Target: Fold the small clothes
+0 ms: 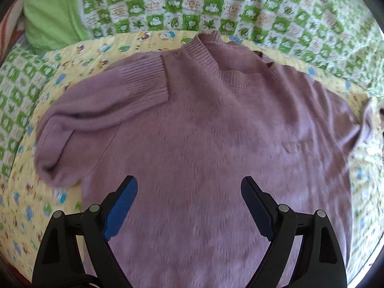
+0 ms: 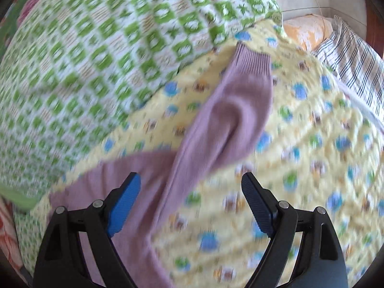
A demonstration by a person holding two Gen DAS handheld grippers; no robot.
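Observation:
A mauve knit sweater (image 1: 204, 132) lies flat on a yellow cartoon-print quilt (image 1: 21, 211), collar at the far side. Its left sleeve (image 1: 103, 100) is folded in across the chest, with the ribbed cuff near the collar. My left gripper (image 1: 189, 187) is open and empty above the sweater's lower body. In the right wrist view the other sleeve (image 2: 230, 110) lies stretched out over the quilt (image 2: 300, 168), its cuff pointing away. My right gripper (image 2: 190, 184) is open and empty above where that sleeve meets the body. The right wrist view is blurred.
A green-and-white checked blanket (image 1: 216, 2) lies behind the quilt and also shows in the right wrist view (image 2: 96, 60). A plain green cloth (image 1: 50, 16) sits at the far left. A striped cloth (image 2: 355, 52) and an orange cushion (image 2: 302, 31) lie at the far right.

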